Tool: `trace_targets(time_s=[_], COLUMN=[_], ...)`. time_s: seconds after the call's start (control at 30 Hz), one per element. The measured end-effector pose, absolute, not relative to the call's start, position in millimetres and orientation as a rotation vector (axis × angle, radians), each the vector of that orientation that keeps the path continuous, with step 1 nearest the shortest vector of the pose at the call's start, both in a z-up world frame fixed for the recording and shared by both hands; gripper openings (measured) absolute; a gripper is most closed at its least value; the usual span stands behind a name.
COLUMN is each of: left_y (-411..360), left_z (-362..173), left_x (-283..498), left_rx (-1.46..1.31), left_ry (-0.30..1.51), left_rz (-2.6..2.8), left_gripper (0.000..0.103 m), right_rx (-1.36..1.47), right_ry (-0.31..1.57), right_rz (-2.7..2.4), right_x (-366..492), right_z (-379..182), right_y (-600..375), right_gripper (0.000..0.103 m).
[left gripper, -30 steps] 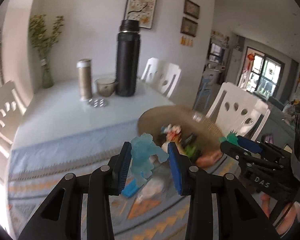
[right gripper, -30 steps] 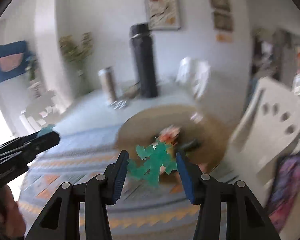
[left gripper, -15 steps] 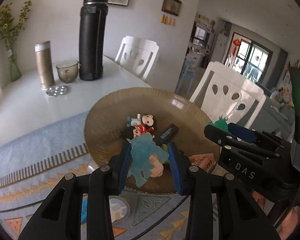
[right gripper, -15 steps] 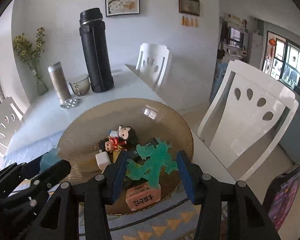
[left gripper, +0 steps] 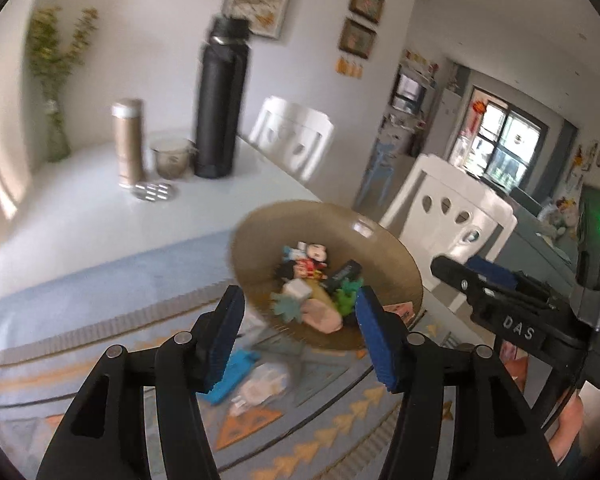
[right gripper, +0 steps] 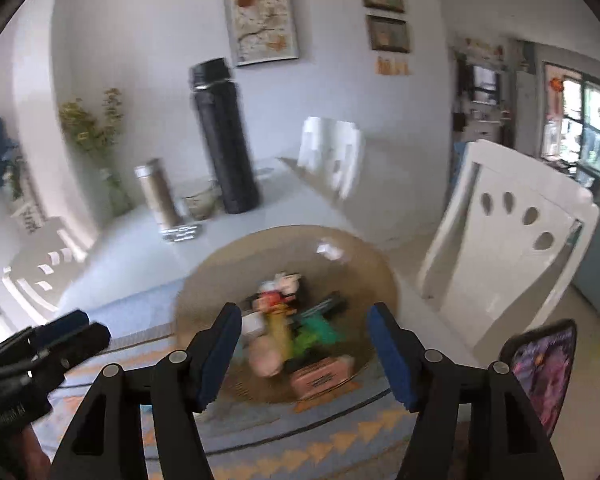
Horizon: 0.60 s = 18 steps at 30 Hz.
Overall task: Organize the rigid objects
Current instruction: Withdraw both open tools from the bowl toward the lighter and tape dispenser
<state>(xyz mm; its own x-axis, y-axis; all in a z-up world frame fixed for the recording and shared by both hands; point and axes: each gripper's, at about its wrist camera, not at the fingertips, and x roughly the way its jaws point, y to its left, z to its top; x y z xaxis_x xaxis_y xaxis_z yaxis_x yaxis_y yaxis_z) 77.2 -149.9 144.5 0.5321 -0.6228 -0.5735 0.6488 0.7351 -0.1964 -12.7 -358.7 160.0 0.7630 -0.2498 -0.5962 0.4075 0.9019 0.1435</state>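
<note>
A tan woven bowl (left gripper: 396, 256) (right gripper: 364, 256) holds several small toys. Among them lie a pale blue figure (left gripper: 287, 306), a green figure (left gripper: 346, 295) (right gripper: 318, 330), a cartoon doll (left gripper: 314, 258) and a peach piece (left gripper: 324, 316). My left gripper (left gripper: 298, 336) hangs just short of the bowl, its jaws opening with nothing between them. My right gripper (right gripper: 304, 350) hovers over the bowl's near edge, jaws also opening and empty. The right gripper (left gripper: 500, 296) shows at the right of the left wrist view.
A tall black flask (left gripper: 220, 100), a gold tumbler (left gripper: 129, 140), a glass cup (left gripper: 171, 158) and a vase (left gripper: 54, 120) stand at the table's far end. White chairs (right gripper: 508, 240) line the right side. A blue piece (left gripper: 232, 376) and a clear wrapper (left gripper: 262, 384) lie on the patterned runner.
Both grippers carried their figures over the bowl, let them go into it and opened. The left gripper then drew back toward the runner; the blue and green figures now lie in the bowl.
</note>
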Motion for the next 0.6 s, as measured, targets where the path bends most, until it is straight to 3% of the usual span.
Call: trace_targets(time_s=[0.13,0.23,0.3,0.5,0.6], left_y=[-94,-59,-38,-11,-9], left_z=[169,168,147,37,4], left_x=[52,35,26,19,16], left_rx=[-0.001,-0.022,-0.040,-0.064,-0.016], left_ry=[0.595,0.574,0.609,0.801,0.833], left_rz=[-0.666,-0.603,-0.528,-0.349,-0.289], left_gripper=[0.076,0.077,0.078,0.079,0.079], right_rx=[0.266,0.236,0.208,0.066,-0.004], right_ry=[0.602,0.610,0.641,0.733,0.759], right_rz=[-0.217,-0.141,-0.111,-0.129,-0.199], right_x=[-26,-32,-34,-31,-29], right_z=[166,157,137,50,34], right_y=[-314,-280,-255,-207,-203], right_gripper=[0.066,0.069,0.079,0.079,0.079])
